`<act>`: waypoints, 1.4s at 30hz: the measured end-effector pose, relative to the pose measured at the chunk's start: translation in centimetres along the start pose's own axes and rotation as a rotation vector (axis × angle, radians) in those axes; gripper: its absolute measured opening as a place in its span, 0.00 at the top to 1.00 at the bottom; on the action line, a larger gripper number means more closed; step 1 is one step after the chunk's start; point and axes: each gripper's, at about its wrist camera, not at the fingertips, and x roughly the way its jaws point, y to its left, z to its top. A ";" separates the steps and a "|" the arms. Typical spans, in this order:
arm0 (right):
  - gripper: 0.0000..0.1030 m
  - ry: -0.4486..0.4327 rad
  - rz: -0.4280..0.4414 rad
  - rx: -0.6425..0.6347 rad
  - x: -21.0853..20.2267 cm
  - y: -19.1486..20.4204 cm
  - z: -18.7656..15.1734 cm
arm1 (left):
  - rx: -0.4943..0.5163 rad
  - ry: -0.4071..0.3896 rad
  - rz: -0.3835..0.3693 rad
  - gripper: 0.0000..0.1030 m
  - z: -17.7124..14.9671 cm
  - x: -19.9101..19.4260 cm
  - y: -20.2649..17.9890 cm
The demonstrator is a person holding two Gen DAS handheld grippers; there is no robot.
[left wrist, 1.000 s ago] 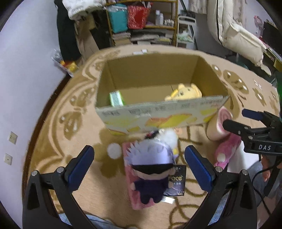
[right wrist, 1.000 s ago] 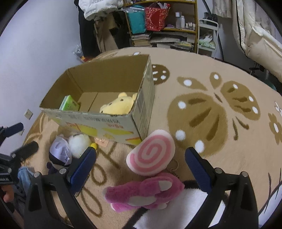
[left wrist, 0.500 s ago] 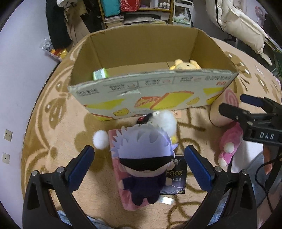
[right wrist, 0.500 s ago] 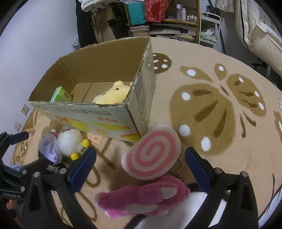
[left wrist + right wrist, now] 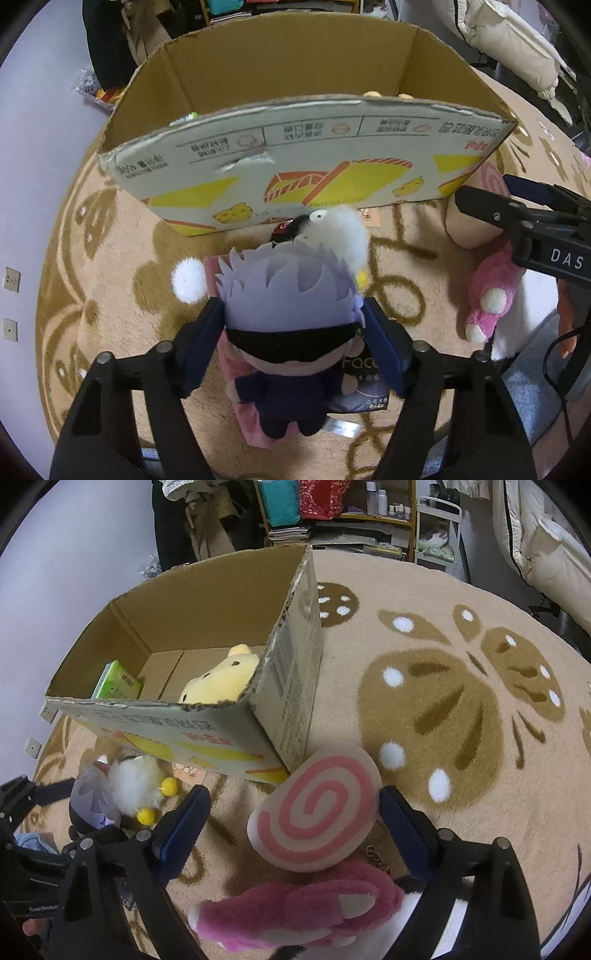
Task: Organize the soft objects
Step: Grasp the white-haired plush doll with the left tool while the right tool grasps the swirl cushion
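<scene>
My left gripper is shut on the head of a plush doll with lavender hair and a black blindfold, lying on the rug in front of an open cardboard box. A white fluffy chick plush lies just behind the doll. My right gripper is open, its blue pads either side of a pink spiral swirl cushion leaning at the box corner. A pink plush lies below it. A yellow bear plush and a green pack sit inside the box.
The doll lies on a pink packet and a dark face-mask packet. A round beige rug with brown patterns covers the floor. Shelves and hanging clothes stand at the back, white bedding at right.
My left gripper moved down and forward and closed on the doll's head. My right gripper moved down toward the swirl cushion, which now sits between its open pads.
</scene>
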 end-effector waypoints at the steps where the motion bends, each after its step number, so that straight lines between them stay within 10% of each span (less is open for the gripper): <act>1: 0.07 0.003 -0.001 0.002 0.1 -0.1 0.0 | 0.000 0.000 0.000 0.32 0.0 0.1 0.0; 21: 0.08 0.063 -0.008 0.009 2.7 -0.5 0.4 | 0.014 0.017 0.007 0.33 1.6 1.9 -0.7; 42: 0.56 0.051 -0.019 -0.010 0.4 0.2 -0.7 | -0.054 -0.056 0.015 0.37 1.1 -1.7 1.4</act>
